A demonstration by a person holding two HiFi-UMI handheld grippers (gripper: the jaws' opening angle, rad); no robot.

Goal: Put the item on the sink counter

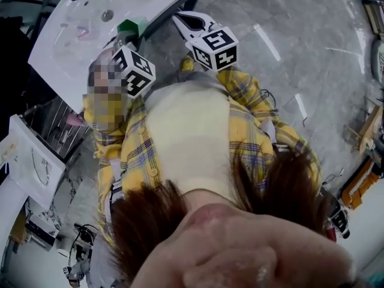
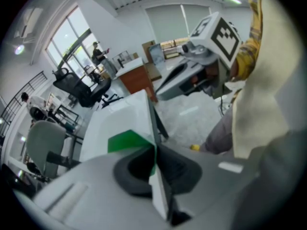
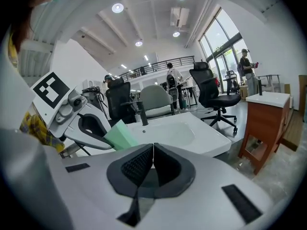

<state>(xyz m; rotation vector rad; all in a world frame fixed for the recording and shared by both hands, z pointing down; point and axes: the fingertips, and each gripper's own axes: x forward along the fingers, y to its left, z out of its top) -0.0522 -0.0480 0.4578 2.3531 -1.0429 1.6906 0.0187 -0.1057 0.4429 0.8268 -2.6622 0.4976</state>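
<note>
A green block [image 1: 133, 26] is pinched between the jaws of my left gripper [image 1: 127, 38], which is shut on it and holds it in the air at the near edge of the white sink counter [image 1: 72, 47]. In the left gripper view the green block [image 2: 128, 142] sticks out to the left of the closed pads, with the sink counter [image 2: 120, 121] just beyond. My right gripper [image 1: 182, 19] hovers beside it to the right, shut with nothing between its pads. In the right gripper view the green block [image 3: 123, 134] and left gripper [image 3: 88, 127] show in front of the basin [image 3: 178, 131].
A black faucet [image 3: 143, 114] stands at the basin's back edge. Office chairs [image 3: 211, 92] and a wooden cabinet [image 3: 266, 123] stand on the grey floor [image 1: 300, 47] around the sink. A second white basin [image 1: 33, 161] is at the left. People stand far off.
</note>
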